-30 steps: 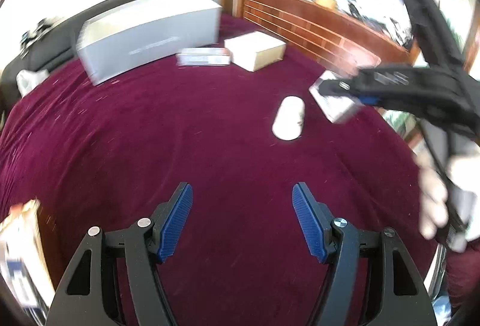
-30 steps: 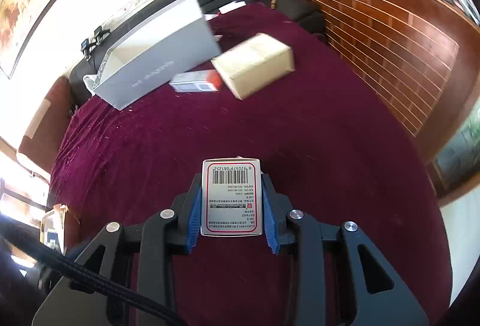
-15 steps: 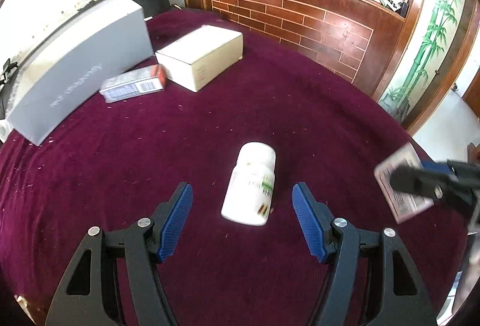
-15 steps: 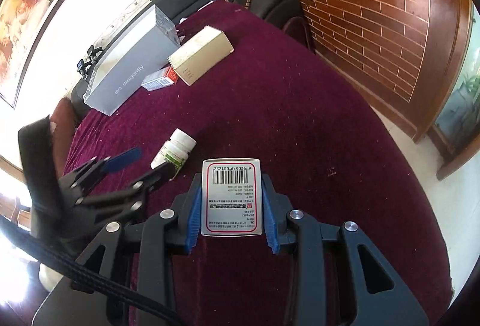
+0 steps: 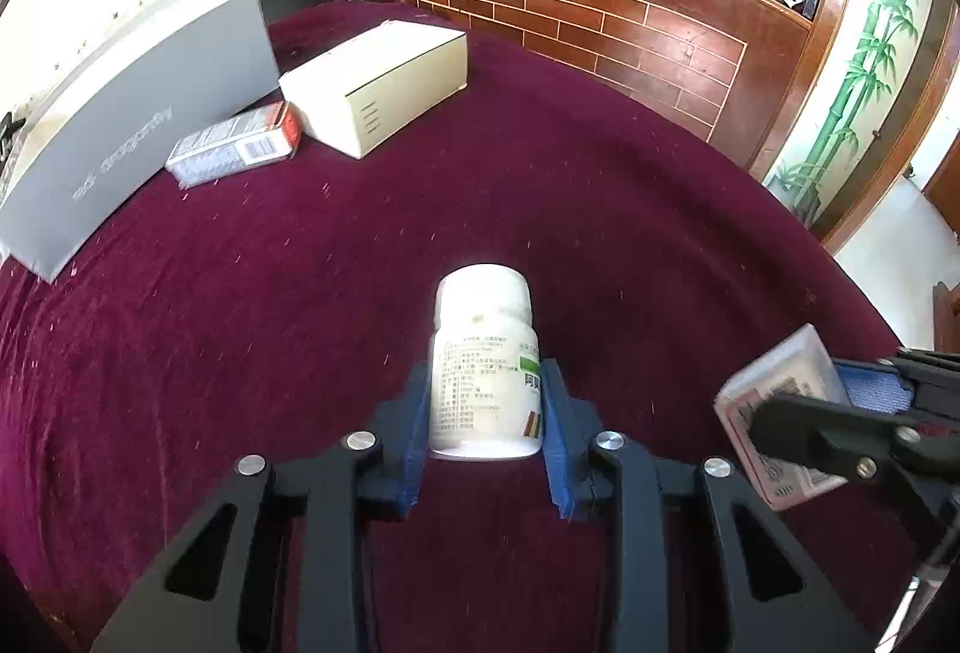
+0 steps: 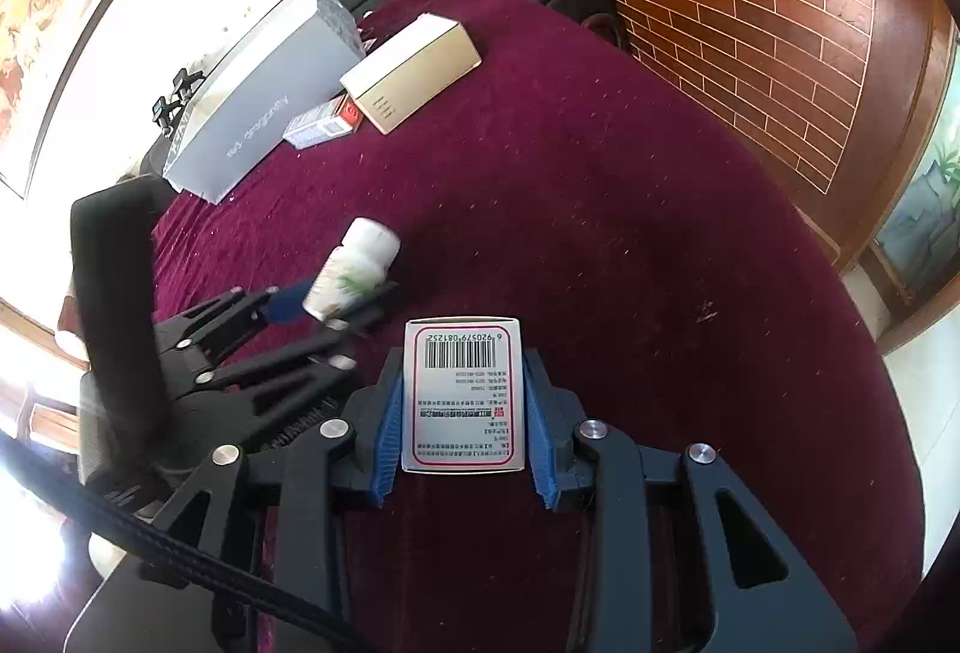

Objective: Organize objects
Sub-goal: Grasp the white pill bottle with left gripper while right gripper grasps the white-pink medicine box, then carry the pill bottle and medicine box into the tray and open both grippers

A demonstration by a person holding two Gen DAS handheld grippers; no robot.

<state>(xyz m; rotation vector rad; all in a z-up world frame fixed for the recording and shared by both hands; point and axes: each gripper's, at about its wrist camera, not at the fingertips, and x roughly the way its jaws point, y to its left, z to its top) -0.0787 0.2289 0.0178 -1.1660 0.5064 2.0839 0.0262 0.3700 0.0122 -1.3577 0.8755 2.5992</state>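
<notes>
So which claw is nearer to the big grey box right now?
Left. The left claw, shut on the white bottle, sits closer to the grey box; the right claw, holding the barcode carton, is farther off.

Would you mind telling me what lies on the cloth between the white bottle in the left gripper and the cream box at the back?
Nothing: between the white bottle and the cream box there is only bare maroon cloth, clearest in the left wrist view.

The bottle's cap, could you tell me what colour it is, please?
White, like the bottle itself; clearest in the left wrist view.
</notes>
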